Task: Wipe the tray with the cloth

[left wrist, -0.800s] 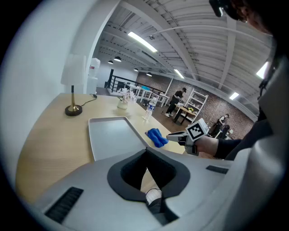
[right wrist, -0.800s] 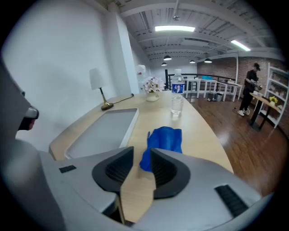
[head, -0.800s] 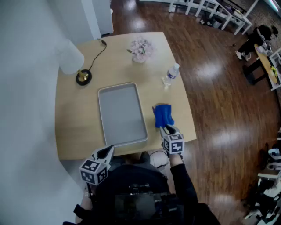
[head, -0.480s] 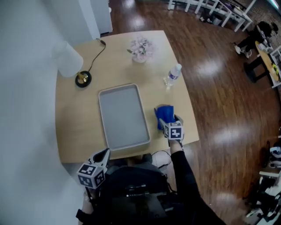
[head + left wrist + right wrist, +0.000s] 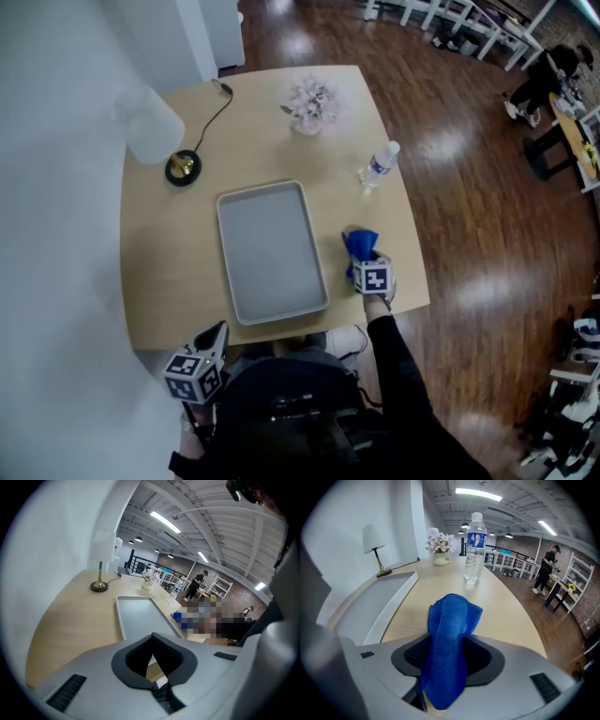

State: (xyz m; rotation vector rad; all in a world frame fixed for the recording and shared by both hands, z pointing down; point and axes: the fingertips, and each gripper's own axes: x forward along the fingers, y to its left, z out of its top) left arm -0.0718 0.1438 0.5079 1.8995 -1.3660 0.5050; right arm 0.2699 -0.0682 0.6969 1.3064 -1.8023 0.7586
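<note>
**Cloth between wide jaws, not yet pinched — the grip is the weak spot**

Nearest, the left claw (image 5: pixel 216 333) hangs off the near edge of the bench (image 5: pixel 169 253), jaws almost together and empty, so it steadies nothing. The right claw (image 5: pixel 366 262) tilts down over the blue cloth (image 5: pixel 449 639). Its jaws stand wide with the cloth bunched upright between them, and the pads do not seem to press. If they close on the top fold alone, the cloth could slip out or trail once it is dragged. The tray (image 5: pixel 272 253) lies bare just left of this claw, its rim raised — a low sweep could catch the rim and shove the unheld tray along the bench. Beyond the claw a bottle (image 5: pixel 379 165) stands near the bench's right edge, where a wide swing might tip it.
</note>
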